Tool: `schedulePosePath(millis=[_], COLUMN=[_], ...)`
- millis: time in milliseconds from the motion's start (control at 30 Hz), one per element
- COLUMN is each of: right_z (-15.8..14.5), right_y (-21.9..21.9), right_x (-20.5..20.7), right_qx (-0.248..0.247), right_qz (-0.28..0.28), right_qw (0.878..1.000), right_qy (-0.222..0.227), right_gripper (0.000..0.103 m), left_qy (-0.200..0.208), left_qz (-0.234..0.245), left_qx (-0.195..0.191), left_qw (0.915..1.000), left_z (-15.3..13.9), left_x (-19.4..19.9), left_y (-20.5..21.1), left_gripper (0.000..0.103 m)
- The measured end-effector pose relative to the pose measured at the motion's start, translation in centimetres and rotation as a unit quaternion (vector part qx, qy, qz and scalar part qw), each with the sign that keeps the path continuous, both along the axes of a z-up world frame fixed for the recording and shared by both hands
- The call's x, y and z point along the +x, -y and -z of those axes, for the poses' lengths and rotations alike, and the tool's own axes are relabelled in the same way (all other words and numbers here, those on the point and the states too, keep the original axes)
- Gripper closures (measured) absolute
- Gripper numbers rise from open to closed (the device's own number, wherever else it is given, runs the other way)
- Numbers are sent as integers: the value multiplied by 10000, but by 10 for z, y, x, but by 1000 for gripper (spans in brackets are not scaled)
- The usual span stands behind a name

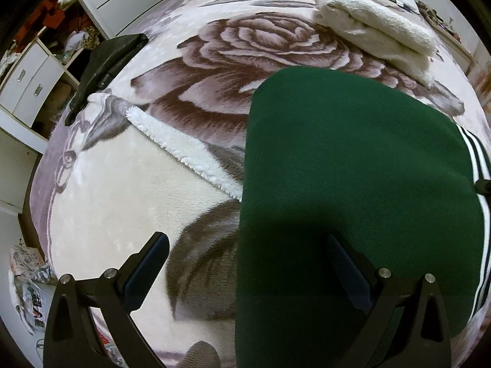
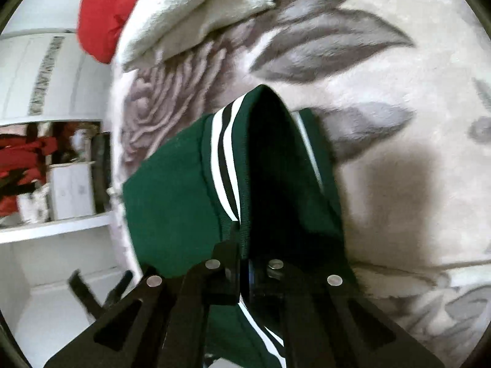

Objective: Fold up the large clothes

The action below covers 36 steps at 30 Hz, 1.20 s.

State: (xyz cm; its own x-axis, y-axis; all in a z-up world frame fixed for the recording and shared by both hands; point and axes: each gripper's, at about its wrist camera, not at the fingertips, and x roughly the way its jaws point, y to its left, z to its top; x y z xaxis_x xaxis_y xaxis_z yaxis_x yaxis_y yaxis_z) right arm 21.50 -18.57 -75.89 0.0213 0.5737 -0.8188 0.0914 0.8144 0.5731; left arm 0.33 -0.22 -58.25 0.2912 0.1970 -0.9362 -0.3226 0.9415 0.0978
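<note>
The right claw (image 2: 244,263) pinches the striped edge of the big dark green fleece garment with white stripes (image 2: 172,190) and holds that edge up; the left claw (image 1: 245,263) is spread wide and holds nothing, hanging over the green cloth; the garment lies on the bed's soft rose-patterned blanket (image 1: 116,190); a fold looks to be under way; next, the lifted edge should go across and lie flat, with the left claw pressing the cloth.
</note>
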Motion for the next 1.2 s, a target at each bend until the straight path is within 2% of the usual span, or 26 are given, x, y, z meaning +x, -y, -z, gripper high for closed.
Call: schedulePosePath(millis=[100,167,333,500,600,667,767,833,900,933,1067,1200], right_z=[9,16,25,15,5,0,2,15,29,38,73,104], right_y=[7,-4,-10,-13,-16,-13,-9,-8,-7,-6,4,8], right_x=[1,7,9,5,5,1,-9,-17,-20,-20,-14,-12], right_qx=[-358,-558,-736,-873,-812,-662,-630,-674,-580,-480,165,821], right_qz=[59,-10,-121,-353,-698,-832,-1163,-1402,-1505,-1560,-1469,-1379], right_qw=[9993,9984,9971,9955,9942,9943,9912,9878,9869,9865,9872,9828], right_qy=[-111,-117,-163,-89,-70,-98,-13,-73,-102,-136,-593,-911], right_gripper=[101,101,101,99,82,46,32,24,14,7,3,0], left_qy=[-24,-26,-12,-61,-51,-20,-1,-36,-55,-30,91,213], left_qz=[16,5,-18,-94,-144,-199,-269,-302,-319,-347,-438,-321], left_qx=[13,-22,-59,-133,-219,-289,-366,-473,-733,-986,-1822,-2925], left_qw=[10000,10000,10000,9998,9996,9994,9990,9984,9968,9945,9822,9555], left_z=[0,0,1,-1,-6,-9,-11,-7,-2,2,16,37], left_x=[1,0,-1,0,-2,-3,-3,-2,-1,-2,-5,0], left_y=[0,-1,-1,-6,-12,-17,-24,-29,-36,-43,-60,-70], left_gripper=[0,0,0,0,0,0,0,0,0,0,0,0])
